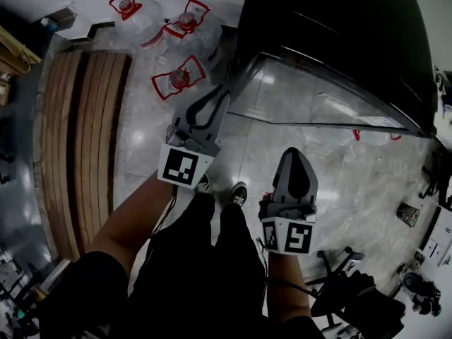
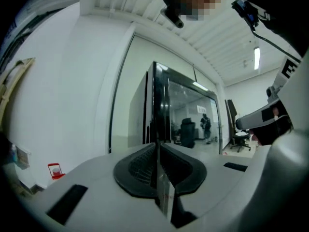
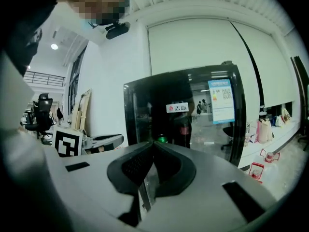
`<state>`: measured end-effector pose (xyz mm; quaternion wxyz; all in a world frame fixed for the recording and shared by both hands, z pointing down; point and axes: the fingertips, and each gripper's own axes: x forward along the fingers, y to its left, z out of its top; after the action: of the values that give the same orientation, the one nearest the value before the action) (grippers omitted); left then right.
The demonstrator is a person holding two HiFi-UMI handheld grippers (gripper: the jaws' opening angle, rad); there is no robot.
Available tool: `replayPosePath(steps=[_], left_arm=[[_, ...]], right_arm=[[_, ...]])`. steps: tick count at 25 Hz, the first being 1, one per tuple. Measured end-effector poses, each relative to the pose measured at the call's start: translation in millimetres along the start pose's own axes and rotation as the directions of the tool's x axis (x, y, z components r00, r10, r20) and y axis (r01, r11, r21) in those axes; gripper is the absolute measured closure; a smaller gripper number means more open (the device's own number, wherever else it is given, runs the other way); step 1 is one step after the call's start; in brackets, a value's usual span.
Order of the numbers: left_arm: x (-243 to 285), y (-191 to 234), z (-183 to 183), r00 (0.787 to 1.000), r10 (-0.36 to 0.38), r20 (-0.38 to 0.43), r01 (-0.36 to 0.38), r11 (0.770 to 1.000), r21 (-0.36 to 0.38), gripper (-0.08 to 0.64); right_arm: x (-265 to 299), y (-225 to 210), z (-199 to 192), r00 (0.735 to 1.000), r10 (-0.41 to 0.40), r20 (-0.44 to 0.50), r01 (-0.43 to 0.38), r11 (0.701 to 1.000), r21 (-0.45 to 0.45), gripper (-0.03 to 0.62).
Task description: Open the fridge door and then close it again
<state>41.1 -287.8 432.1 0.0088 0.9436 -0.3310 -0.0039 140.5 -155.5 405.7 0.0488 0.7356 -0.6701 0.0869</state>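
A tall black fridge [image 1: 332, 41] with a glass door [image 1: 304, 97] stands ahead of me, and the door looks shut against the cabinet. My left gripper [image 1: 224, 94] is held level, its tips close to the door's left edge and not touching it. In the left gripper view the jaws [image 2: 157, 146] meet at the tips with nothing between them, and the door's edge [image 2: 160, 105] stands straight beyond. My right gripper [image 1: 293, 154] hangs lower and nearer to me, shut and empty. In the right gripper view [image 3: 153, 143] it faces the glass door [image 3: 183, 110].
Three large water jugs [image 1: 176, 76] with red handles sit on the floor left of the fridge. A slatted wooden bench [image 1: 81, 140] runs along the left. An office chair [image 1: 339, 274] stands at the lower right. The person's shoes [image 1: 239, 193] are on the tiled floor between the grippers.
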Motion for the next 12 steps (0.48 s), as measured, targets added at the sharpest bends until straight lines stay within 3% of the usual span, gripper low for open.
replayPosePath(steps=[2, 5, 12], left_arm=[[-14, -4, 27, 1.0, 0.011, 0.02, -0.011, 1.0, 0.007, 0.551], [-38, -21, 76, 1.0, -0.011, 0.021, 0.011, 1.0, -0.017, 0.552], [-113, -53, 177, 0.997, -0.031, -0.067, 0.023, 0.992, -0.125, 0.552]], right_arm=[[-7, 15, 24, 0.999, 0.03, 0.015, -0.03, 1.0, -0.005, 0.577], [-23, 36, 56, 0.998, 0.064, 0.014, -0.064, 0.998, 0.007, 0.577], [-76, 86, 148, 0.987, 0.129, 0.091, -0.133, 0.991, 0.032, 0.577]])
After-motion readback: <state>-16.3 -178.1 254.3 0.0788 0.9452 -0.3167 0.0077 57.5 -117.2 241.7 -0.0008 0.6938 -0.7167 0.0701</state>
